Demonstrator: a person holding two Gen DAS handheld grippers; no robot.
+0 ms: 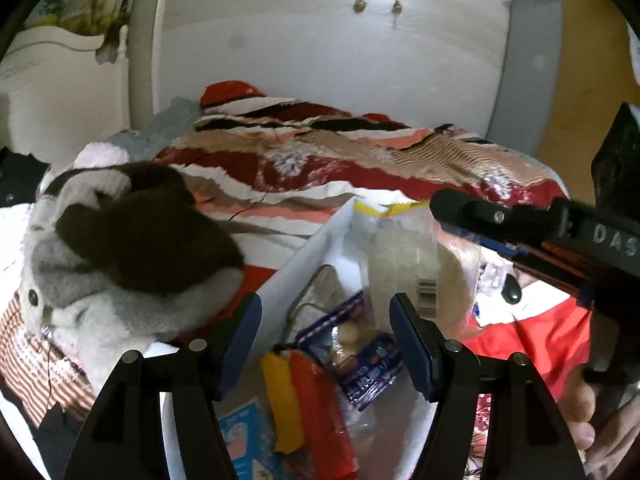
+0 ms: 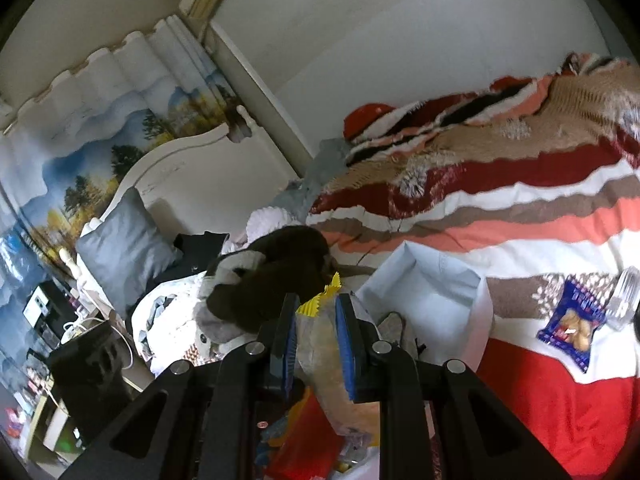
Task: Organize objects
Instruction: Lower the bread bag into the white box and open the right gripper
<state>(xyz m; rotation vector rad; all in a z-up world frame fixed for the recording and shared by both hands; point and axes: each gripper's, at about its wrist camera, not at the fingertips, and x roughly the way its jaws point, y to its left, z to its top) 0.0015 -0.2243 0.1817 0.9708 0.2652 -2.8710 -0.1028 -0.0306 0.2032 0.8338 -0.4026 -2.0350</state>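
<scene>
Snack bag (image 2: 320, 344), clear plastic with a yellow top, sits low centre, clamped in the right gripper (image 2: 316, 340) over the white box (image 2: 448, 292). Light, crinkly and slippery, it seems best pinched near its sealed top. Left gripper (image 1: 324, 344) hangs apart, empty.

Left gripper (image 1: 325, 344) jaws spread wide, empty. Right gripper (image 2: 316, 344) jaws clamped, something held between.

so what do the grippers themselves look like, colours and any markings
Both are matte black plastic. The left gripper has angular linkage arms with round silver pivot pins and dark blue pads inside its fingers. The right gripper has brighter blue ribbed pads; seen from the left wrist view, its body carries raised letters "DAS". No cables or sleeves show.
</scene>
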